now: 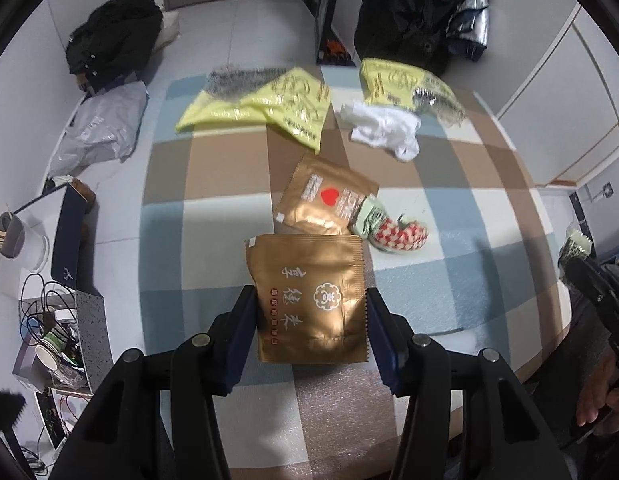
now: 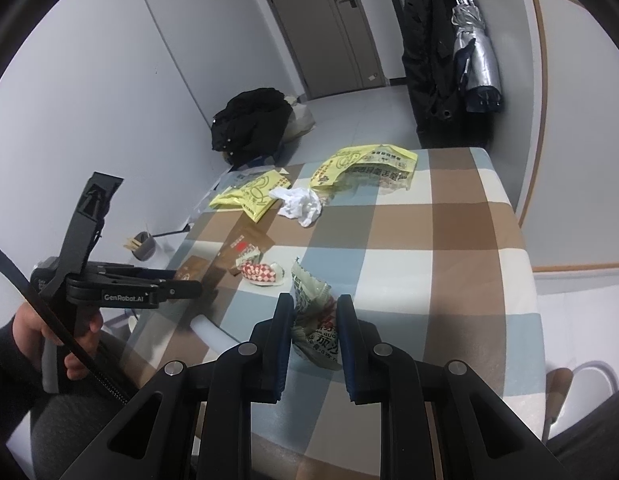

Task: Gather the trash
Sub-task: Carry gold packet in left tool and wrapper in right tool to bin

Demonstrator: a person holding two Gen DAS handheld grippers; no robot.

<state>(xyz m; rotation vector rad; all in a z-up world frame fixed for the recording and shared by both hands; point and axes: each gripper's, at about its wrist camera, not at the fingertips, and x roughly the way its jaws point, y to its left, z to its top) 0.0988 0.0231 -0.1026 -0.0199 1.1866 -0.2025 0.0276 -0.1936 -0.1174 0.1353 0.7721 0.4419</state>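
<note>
Left tool [image 1: 309, 312] clamps a gold packet [image 1: 309, 296]; right tool [image 2: 313, 328] pinches a crumpled wrapper [image 2: 311, 312]. Collecting is underway. Next, probably a bin; none is visible.

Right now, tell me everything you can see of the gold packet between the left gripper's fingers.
The gold packet is a flat foil-looking pouch with crimped, serrated edges, white characters and a round white emblem on its face, and a few creases. It sits between the fingers of the left gripper, whose blue pads meet its two side edges. Whether it is lifted off the checked tablecloth is unclear. Its far edge lies near a second gold packet with a red heart.
</note>
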